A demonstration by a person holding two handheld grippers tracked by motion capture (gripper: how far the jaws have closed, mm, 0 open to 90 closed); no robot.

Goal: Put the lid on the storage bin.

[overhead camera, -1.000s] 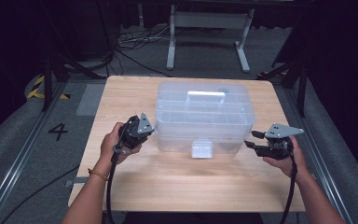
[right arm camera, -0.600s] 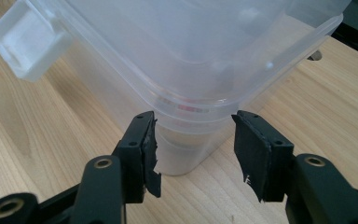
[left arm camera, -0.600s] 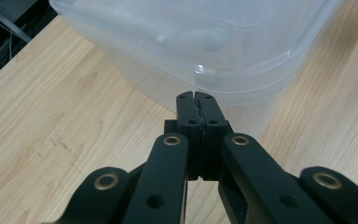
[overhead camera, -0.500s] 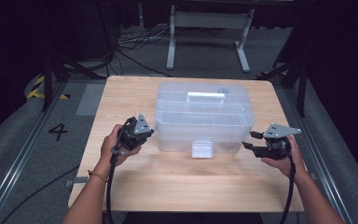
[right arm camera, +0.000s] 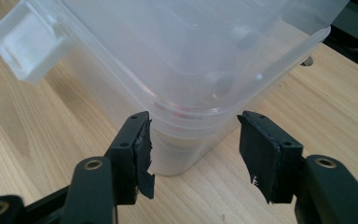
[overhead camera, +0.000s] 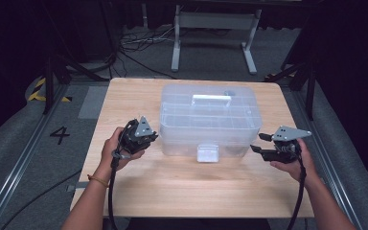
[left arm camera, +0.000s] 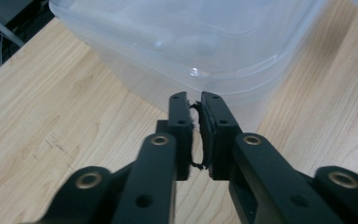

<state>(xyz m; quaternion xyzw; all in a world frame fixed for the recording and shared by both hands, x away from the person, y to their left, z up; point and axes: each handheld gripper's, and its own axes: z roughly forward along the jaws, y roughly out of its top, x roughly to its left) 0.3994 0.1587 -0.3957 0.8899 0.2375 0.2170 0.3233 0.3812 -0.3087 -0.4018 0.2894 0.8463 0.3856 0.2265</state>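
At the near corners of the clear box, we record the following.

Left gripper: held in the person's left hand, its tip just beside the box's near left corner. In the left gripper view its jaws stand almost together, a thin slit between the pads, nothing between them; they have just been parting slightly. We judge it is parked here to take or steady that corner.

Right gripper: held in the person's right hand, pointing inward at the near right corner. Its jaws stand apart and have just been opening further. In the right gripper view the rounded corner sits ahead and between the two pads, which press on nothing. We judge the spread is set to admit the corner wall or the rim.

Clear plastic box: lidded, translucent, on the middle of the counter, between the two grippers. A white handle lies flat on the lid; a front latch hangs at the middle of the near wall, well apart from either gripper. Contents too faint to name.

Placement: we judge the grippers flank the box symmetrically so that both corners can be engaged together, keeping the box square on the counter.

Surroundings: dark floor with cables beyond the far edge.
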